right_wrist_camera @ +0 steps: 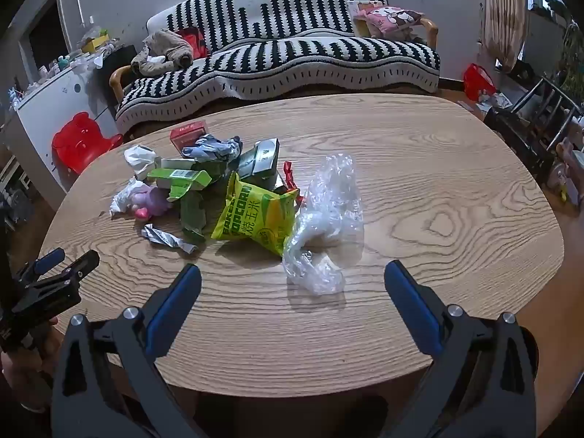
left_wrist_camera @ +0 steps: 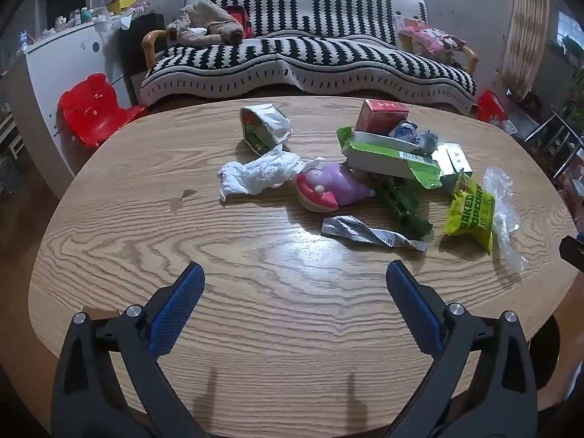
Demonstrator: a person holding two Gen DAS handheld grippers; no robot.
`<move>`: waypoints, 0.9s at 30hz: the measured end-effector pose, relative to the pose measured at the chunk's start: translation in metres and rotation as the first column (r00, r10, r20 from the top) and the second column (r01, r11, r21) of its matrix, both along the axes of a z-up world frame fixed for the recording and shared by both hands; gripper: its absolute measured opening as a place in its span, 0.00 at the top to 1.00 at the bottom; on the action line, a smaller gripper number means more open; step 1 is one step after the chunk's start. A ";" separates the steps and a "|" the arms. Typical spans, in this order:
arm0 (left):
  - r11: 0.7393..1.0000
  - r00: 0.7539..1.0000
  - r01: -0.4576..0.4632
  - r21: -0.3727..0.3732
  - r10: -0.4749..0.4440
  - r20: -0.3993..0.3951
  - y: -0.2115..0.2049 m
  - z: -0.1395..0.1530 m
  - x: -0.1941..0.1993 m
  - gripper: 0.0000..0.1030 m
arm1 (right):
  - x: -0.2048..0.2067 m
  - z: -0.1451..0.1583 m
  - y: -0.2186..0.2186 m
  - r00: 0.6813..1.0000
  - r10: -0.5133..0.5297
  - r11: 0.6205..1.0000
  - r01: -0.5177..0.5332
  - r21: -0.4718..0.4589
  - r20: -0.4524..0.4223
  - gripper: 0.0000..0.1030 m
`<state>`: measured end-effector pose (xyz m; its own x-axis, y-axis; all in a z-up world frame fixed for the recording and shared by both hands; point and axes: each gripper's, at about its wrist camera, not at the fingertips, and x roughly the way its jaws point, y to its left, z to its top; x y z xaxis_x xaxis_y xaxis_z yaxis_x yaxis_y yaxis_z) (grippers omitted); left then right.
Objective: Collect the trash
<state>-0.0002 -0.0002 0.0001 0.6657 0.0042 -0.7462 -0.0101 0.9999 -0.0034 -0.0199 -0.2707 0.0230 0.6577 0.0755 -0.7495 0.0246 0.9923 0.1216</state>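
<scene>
left tongs gape fully, holding nothing, above bare tabletop. right tongs equally wide, empty, just short of clear plastic. trash heaped mid-tabletop: popcorn bag touching the plastic, green box, tissue, foil wrapper, pink toy beside tissue

Behind the wooden table stands a striped sofa, with 1 red bear-shaped stool beside it.
</scene>
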 end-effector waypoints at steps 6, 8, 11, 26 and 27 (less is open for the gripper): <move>1.000 1.000 0.003 -0.003 -0.003 -0.002 0.000 0.000 0.000 0.06 | 0.000 0.000 -0.001 1.000 0.001 1.000 -0.001 -0.001 0.003 0.06; 1.000 1.000 0.003 -0.004 -0.003 -0.001 0.001 0.000 0.001 0.06 | 0.000 0.000 -0.003 1.000 0.000 1.000 0.000 0.004 0.003 0.05; 1.000 1.000 0.004 -0.004 -0.004 0.003 0.002 0.006 -0.002 0.06 | 0.000 0.000 0.000 1.000 0.003 1.000 -0.003 -0.008 -0.001 0.06; 1.000 1.000 0.010 0.008 -0.010 0.015 -0.002 0.005 -0.003 0.06 | 0.001 -0.001 0.000 1.000 0.004 1.000 -0.004 -0.008 0.000 0.06; 1.000 1.000 0.008 0.007 -0.008 0.015 -0.002 0.005 -0.003 0.06 | 0.000 0.000 0.000 1.000 0.004 1.000 -0.004 -0.007 0.000 0.06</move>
